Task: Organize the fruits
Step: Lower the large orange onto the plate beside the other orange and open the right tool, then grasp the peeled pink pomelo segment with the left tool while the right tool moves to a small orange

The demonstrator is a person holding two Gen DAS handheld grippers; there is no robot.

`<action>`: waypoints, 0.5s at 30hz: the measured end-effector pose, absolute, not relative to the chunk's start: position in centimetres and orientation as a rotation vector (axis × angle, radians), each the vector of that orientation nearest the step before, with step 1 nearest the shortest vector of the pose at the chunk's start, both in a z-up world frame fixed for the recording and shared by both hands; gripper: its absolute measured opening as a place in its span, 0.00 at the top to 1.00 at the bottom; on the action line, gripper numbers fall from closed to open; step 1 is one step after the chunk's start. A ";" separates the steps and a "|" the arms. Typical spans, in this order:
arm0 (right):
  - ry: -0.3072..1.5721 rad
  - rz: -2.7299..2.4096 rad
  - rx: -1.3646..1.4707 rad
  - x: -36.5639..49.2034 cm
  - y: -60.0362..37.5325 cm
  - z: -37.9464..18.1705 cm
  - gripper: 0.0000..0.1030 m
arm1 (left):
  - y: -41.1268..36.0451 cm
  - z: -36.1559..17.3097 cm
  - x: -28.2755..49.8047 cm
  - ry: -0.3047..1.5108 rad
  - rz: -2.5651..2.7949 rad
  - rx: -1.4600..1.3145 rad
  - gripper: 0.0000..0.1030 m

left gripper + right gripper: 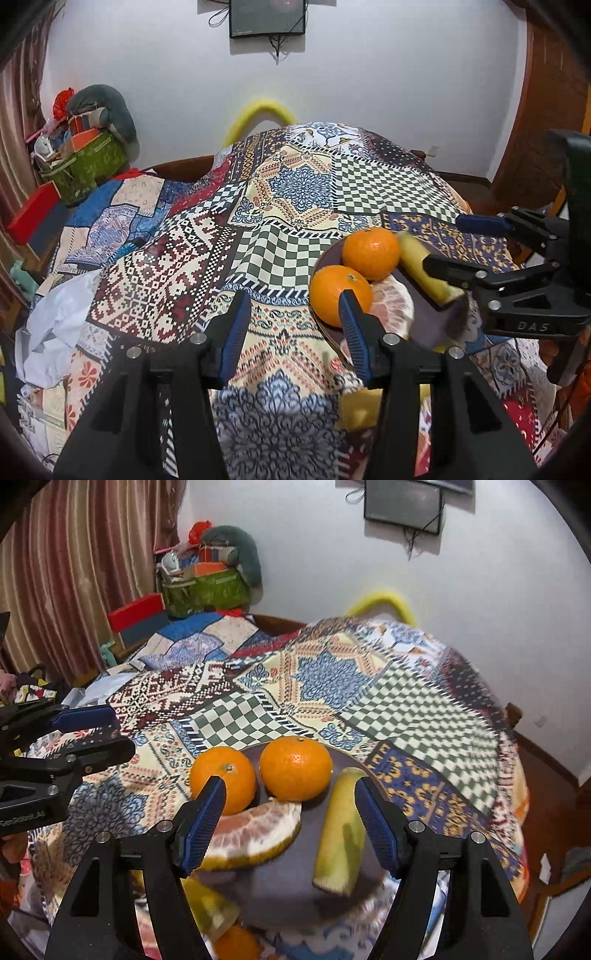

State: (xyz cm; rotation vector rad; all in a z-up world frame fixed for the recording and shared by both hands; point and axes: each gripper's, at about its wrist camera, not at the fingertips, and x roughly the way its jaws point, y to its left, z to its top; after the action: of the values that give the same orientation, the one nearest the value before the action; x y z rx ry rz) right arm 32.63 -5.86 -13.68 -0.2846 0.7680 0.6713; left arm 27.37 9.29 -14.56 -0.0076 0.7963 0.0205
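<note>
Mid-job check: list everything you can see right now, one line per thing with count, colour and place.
plate: one, dark purple, on the cloth
oranges: two whole, orange, side by side at the plate's far edge
citrus wedge: one, pinkish, peeled, on the plate before the oranges
banana piece: one, yellow-green, on the plate's right side
cloth: one, patchwork, covering the table
screen: one, black, on the wall
left gripper: blue fingers open, nothing between
right gripper: blue fingers open over the plate
</note>
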 end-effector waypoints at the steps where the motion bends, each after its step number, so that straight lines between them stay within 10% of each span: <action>1: 0.752 0.663 -0.282 31.9 -6.2 -13.2 0.33 | 9.1 -14.3 26.9 0.794 0.018 -0.003 0.50; 15: 0.679 0.641 -0.189 24.3 -9.7 -9.2 0.31 | 6.5 -10.9 19.4 0.754 -0.018 0.000 0.39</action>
State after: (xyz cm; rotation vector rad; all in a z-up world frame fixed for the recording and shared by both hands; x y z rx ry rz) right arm 24.27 -9.72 -9.19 -0.1892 0.6786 0.6414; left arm 19.39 6.47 -10.89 -0.0002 0.7537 -0.0182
